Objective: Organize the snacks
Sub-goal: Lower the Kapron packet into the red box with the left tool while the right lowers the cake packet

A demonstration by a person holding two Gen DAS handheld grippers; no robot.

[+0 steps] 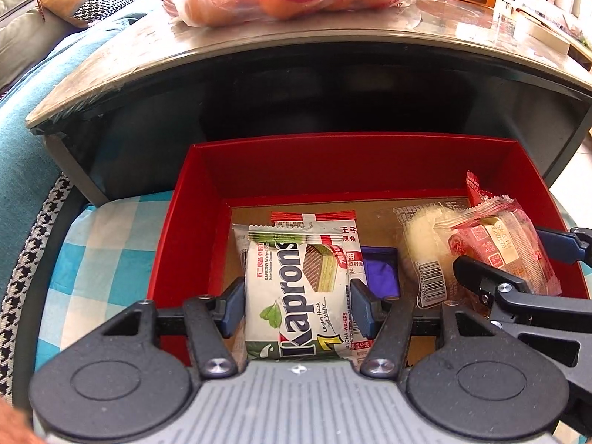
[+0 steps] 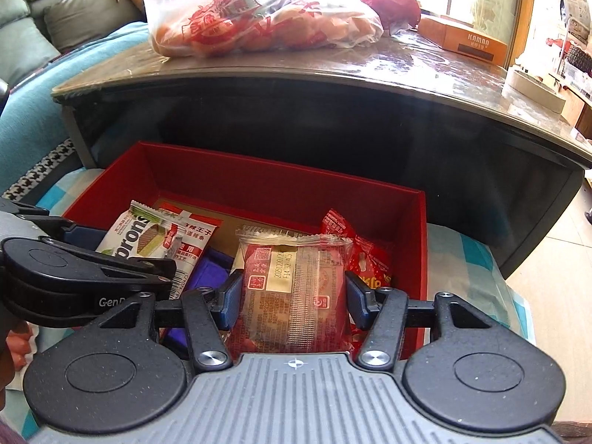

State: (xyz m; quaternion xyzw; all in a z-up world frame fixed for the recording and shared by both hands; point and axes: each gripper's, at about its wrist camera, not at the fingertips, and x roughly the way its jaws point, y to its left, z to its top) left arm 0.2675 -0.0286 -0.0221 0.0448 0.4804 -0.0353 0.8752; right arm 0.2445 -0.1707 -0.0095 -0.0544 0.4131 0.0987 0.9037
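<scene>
- Bumpy black left claw (image 1: 298, 305) squeezes a shiny white wafer packet (image 1: 296, 292) between blue pads, low inside the red cardboard box (image 1: 351, 162).
- Right claw (image 2: 292, 298) pinches a crinkly clear-and-red cake packet (image 2: 292, 292).
- Smooth purple wrapper (image 1: 381, 270) lies just right of the left claw.

box (image 1: 177, 222) on cloth (image 1: 111, 244) — before table (image 1: 296, 48) | wafer pack (image 1: 296, 288) left in box — pastry pack (image 2: 292, 288) right

Left wrist view: close, angled down into red box (image 1: 355, 162), left half | Right wrist view: close, angled down, box's right half | Shared: box (image 2: 281, 181), wafer pack (image 1: 296, 288) (image 2: 140, 236), far table (image 1: 370, 33) (image 2: 370, 63)
</scene>
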